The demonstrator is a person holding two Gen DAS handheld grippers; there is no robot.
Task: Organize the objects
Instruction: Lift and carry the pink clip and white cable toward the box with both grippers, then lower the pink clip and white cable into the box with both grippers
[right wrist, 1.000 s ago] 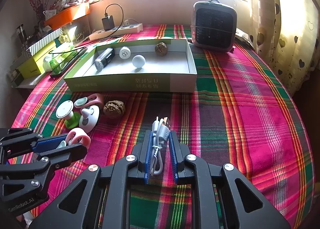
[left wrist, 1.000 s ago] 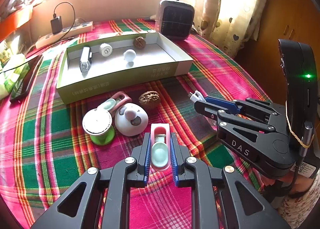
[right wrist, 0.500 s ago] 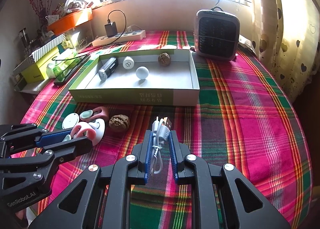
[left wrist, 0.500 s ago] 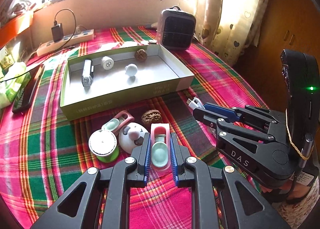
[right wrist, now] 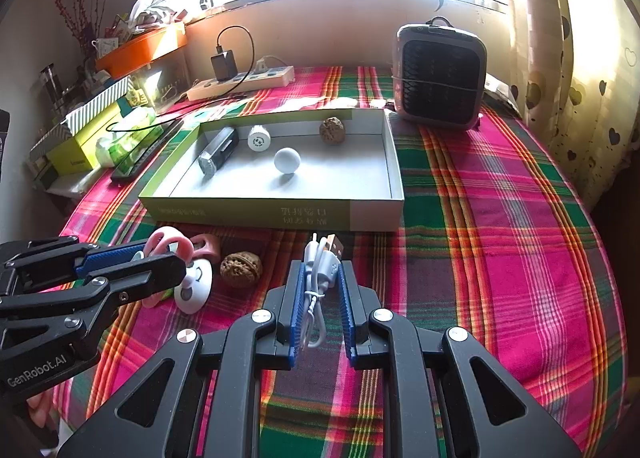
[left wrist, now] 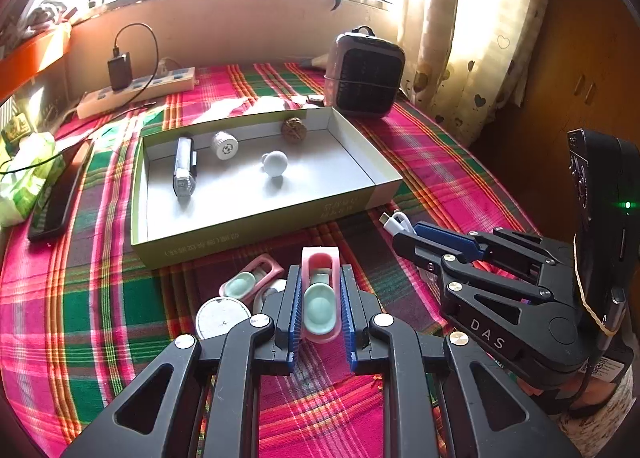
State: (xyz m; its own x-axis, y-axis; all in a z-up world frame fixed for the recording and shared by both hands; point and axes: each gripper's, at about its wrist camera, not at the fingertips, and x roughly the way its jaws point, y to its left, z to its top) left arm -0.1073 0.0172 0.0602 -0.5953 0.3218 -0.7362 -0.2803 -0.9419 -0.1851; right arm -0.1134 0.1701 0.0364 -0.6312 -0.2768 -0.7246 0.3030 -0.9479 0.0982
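My left gripper (left wrist: 320, 298) is shut on a pink clip with a mint pad (left wrist: 320, 298), lifted above the plaid cloth. My right gripper (right wrist: 320, 290) is shut on a coiled white USB cable (right wrist: 318, 278). An open green box (left wrist: 256, 232) lies ahead, holding a silver lighter (left wrist: 183, 169), a white cap (left wrist: 225, 145), a white ball (left wrist: 275, 162) and a walnut (left wrist: 294, 129). In front of the box lie a second pink clip (left wrist: 250, 280), a white round toy (right wrist: 195, 285), a white-topped green spool (left wrist: 222, 322) and a loose walnut (right wrist: 241, 269).
A small grey heater (right wrist: 440, 73) stands at the back right of the table. A power strip with a black charger (left wrist: 136, 87) lies along the back wall. A black phone (left wrist: 56, 197) and green packets (left wrist: 24, 177) sit at the left edge. A curtain (left wrist: 472, 37) hangs on the right.
My left gripper has risen and drawn back with the pink clip, so the loose items now sit under its fingers. The right gripper keeps its hold on the cable and has hardly moved.
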